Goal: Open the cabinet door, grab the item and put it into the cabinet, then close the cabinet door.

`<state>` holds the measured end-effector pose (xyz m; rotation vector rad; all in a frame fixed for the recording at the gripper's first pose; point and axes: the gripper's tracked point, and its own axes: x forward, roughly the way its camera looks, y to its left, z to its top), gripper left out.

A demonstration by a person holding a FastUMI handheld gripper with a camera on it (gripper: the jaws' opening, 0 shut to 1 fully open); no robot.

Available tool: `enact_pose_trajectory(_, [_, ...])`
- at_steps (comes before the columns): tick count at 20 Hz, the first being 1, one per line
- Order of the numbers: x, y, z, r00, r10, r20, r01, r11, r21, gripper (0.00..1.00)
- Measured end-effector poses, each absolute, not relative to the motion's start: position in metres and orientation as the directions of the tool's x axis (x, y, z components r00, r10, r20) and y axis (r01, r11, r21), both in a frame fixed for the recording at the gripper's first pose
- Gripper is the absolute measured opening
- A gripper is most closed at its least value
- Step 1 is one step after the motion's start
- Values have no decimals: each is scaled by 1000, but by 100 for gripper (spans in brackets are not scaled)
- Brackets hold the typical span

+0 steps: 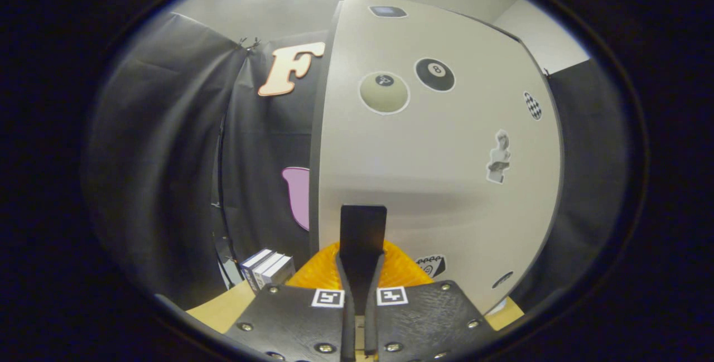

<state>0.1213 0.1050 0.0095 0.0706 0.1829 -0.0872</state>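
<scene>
Fingers closed against the cabinet door, item not in hand

Fingers (362,239) of the gripper (362,222) stand pressed together with no gap between them, nothing held in them, their tips reaching up against the lower part of the pale cabinet door (435,144). Whether they actually touch the panel or hover just short of it cannot be told. Just behind the fingers, low and close on either side of them, an orange ribbed thing (401,270) shows; it may be the item to be stowed, but too little of it is in view to say what it is or which way it lies, so its long axis cannot be judged.

The door itself stands upright, its long axis vertical, its broad sticker-covered face turned toward the gripper and its dark left edge (321,144) showing. No cabinet interior can be seen, so whether the door is shut or swung out is unclear. Left of the door's foot, a few boxes (268,270) stand on the wooden table (223,309), near the black cloth wall (156,155).

As a judgement: the work is either at its opening, with the door to be pulled, or at its close, with the door being pushed to; one moment alone does not settle which.
</scene>
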Motion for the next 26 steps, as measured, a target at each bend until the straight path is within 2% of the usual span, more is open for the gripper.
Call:
enact_pose_trajectory(15, [87,99,17,974,30,-227,-15,997,71,7])
enact_pose_trajectory(26, [60,87,21,973,33,-227,-16,997,75,7])
